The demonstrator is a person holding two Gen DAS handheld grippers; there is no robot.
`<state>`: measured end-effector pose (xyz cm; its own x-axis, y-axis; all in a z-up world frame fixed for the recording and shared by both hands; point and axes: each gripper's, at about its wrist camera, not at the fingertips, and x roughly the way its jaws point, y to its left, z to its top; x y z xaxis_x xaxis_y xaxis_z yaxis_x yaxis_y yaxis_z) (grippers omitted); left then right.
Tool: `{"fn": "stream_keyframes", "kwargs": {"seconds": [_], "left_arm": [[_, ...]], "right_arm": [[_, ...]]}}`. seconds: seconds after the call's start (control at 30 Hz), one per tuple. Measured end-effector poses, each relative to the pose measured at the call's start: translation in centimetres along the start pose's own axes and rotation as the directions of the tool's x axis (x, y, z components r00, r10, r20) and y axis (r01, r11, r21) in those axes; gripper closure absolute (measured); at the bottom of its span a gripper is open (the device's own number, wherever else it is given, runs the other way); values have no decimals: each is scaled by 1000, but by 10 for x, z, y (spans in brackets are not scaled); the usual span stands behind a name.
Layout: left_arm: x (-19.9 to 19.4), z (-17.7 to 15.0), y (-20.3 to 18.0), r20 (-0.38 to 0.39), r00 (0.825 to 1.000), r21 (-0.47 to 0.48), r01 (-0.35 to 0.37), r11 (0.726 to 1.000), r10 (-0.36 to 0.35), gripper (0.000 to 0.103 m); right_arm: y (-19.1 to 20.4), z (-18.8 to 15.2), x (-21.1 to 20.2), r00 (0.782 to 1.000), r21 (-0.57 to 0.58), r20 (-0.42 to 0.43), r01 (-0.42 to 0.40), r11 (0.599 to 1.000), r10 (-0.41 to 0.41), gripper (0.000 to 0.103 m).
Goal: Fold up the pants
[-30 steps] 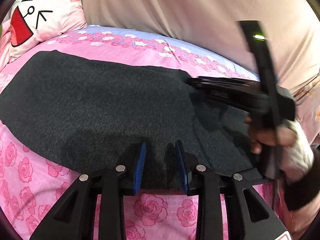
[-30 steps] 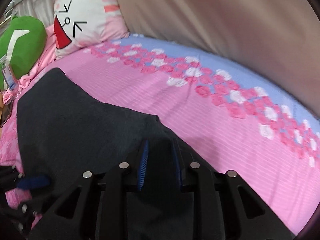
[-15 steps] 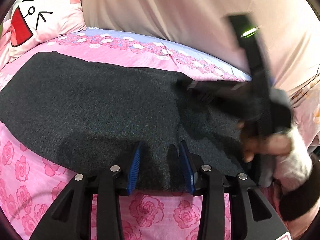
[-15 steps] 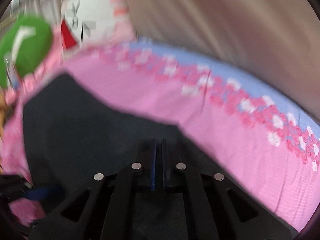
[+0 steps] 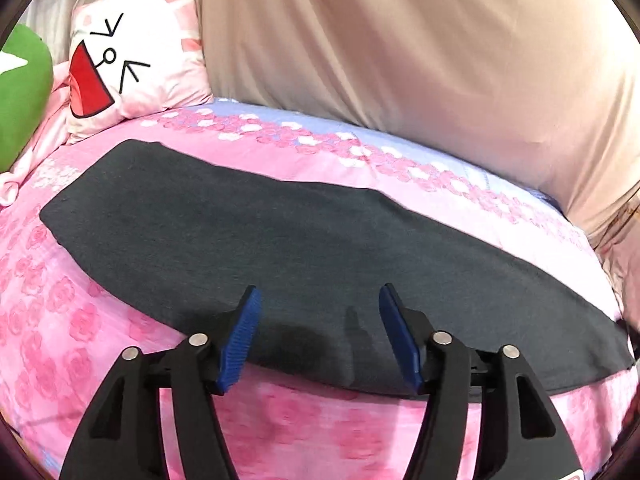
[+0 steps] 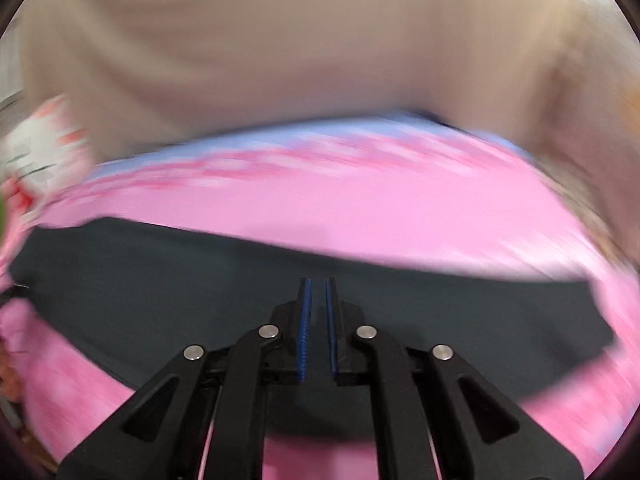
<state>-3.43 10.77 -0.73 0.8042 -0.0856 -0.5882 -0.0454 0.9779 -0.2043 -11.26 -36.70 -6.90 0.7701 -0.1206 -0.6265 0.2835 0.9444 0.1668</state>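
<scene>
I see the pants (image 5: 320, 248) lying lengthwise across mid-frame above my left claw (image 5: 320, 336), wide open, empty; my right claw (image 6: 318, 320) nearly closed, empty

Pants (image 6: 280, 280) edges perhaps motion-blurred

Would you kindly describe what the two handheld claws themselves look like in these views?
Both the left claw and the right claw are matte black plastic linkages with triangular cut-outs and round silver pivot pins. Their fingers carry ribbed blue pads on the inner faces. No cables or sleeves show.
</scene>
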Motion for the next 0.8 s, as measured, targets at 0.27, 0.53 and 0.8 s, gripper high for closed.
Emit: {"fn": "stream_keyframes", "kwargs": {"seconds": [0.27,0.53,0.8], "left_arm": [[9,-8,-53,25,1000,-39,13,999,-12,29],[22,-11,-44,-32,999,-110,-10,994,6,29],[23,-11,-44,-37,999,-111,-22,994,18,29]], "right_arm": [[-177,-19,-18,989,360,-105,132,924,-101,75],[-180,-36,-7,992,258,-118,67,964,-37,73],[-180,-17,20,983,331,-115,-99,938,144,90]]}}
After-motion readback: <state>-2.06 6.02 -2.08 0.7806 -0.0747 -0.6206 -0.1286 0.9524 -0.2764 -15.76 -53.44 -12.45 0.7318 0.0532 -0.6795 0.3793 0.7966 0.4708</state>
